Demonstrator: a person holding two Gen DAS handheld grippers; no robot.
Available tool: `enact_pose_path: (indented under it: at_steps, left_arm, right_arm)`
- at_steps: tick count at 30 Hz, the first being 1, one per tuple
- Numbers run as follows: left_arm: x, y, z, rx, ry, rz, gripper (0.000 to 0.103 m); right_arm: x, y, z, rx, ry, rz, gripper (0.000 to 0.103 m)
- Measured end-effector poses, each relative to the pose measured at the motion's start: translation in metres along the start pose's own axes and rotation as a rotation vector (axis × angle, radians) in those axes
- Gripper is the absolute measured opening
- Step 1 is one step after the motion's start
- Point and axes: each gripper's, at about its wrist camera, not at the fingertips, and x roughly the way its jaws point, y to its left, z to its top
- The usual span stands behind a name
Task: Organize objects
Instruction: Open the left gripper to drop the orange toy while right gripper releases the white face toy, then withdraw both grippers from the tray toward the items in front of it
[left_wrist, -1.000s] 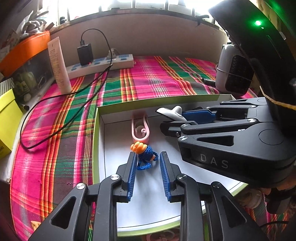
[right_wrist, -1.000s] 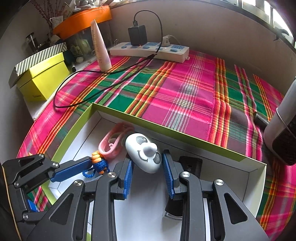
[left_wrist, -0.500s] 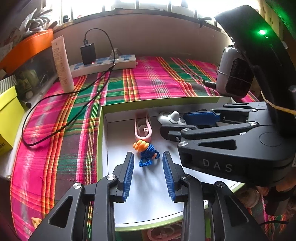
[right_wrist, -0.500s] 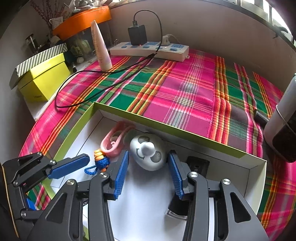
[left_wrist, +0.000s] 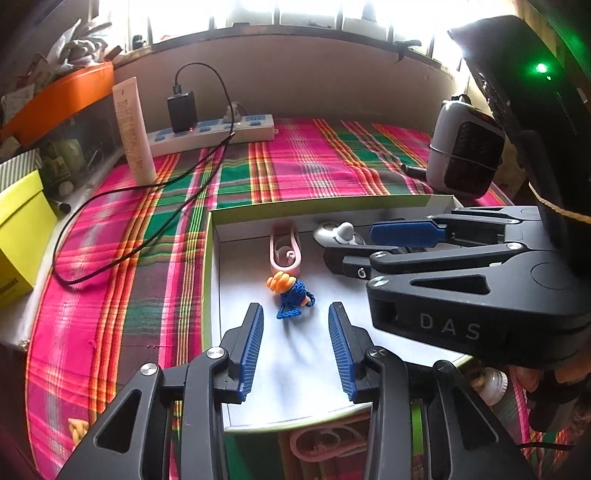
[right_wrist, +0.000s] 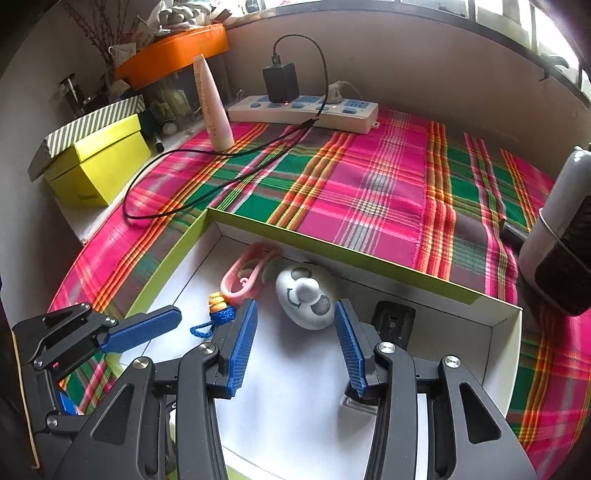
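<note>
Two grippers hover over a shallow white box (right_wrist: 369, 258) with green walls, which sits on a plaid-covered desk (right_wrist: 369, 184). Our left gripper (left_wrist: 295, 328) has its blue pads spreading apart, with nothing pressed between them; a blue crocheted charm (left_wrist: 291, 293) with orange beads lies on the box floor just ahead of its tips. Our right gripper (right_wrist: 293, 325) stands wide, not gripping; a white egg-shaped toy (right_wrist: 304, 297) with a smiling face rests just beyond its pads, near the box's far wall. Beside the toy lies a pink clip (right_wrist: 245, 277). A power strip (right_wrist: 303, 112) runs along the desk's far edge.
</note>
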Motion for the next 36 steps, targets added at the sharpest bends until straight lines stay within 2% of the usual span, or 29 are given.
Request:
enact_pose_path:
  at_steps: [8,11,21,36]
  left_arm:
    - [-0.015,-0.001,-0.007,-0.013,-0.017,0.010,0.035]
    - [-0.019,-0.002,-0.010,-0.019,-0.021,0.014,0.035]
    - [-0.039,-0.009,-0.021,-0.022,-0.050,0.020,0.036]
    - [-0.067,-0.014,-0.044,-0.040,-0.079,0.012,0.036]
  right_arm:
    - [-0.021,-0.001,-0.009,0.026,-0.046,-0.002,0.045]
    - [-0.029,0.002,-0.015,0.008,-0.068,-0.048,0.045]
    - [-0.054,0.005,-0.033,0.025,-0.126,-0.095,0.045]
    - [-0.085,0.019,-0.071,0.057,-0.179,-0.115,0.045]
